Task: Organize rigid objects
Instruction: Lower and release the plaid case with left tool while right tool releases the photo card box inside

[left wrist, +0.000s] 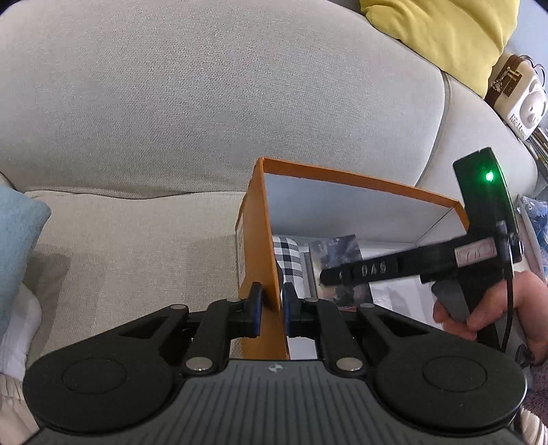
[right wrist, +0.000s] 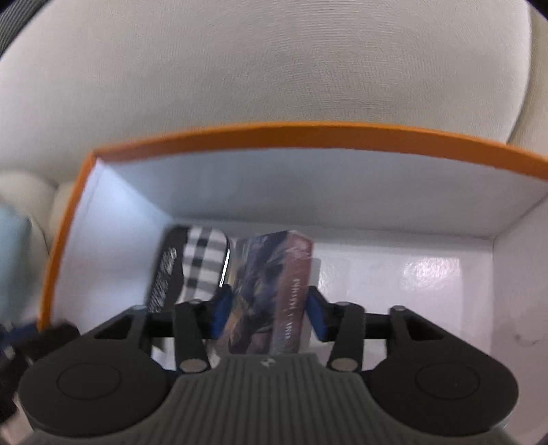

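Left gripper [left wrist: 272, 309] pinches the orange cardboard box [left wrist: 263, 239] wall; right gripper [right wrist: 269, 313] clamps a glossy book [right wrist: 270, 284] beside a checkered case [right wrist: 202, 263]. Only the left view shows the woven sofa [left wrist: 205, 102] and yellow cushion [left wrist: 441, 30].

Soft, even daylight. Left wrist view sharp; fisheye bends edges, dark vignette corners. Right wrist view motion-blurred throughout. Glare on box floor [right wrist: 428, 274], centre right. Green LED [left wrist: 489, 176] blooms at right edge.

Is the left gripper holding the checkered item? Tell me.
No, the left gripper straddles the orange box's wall; the checkered item lies inside.
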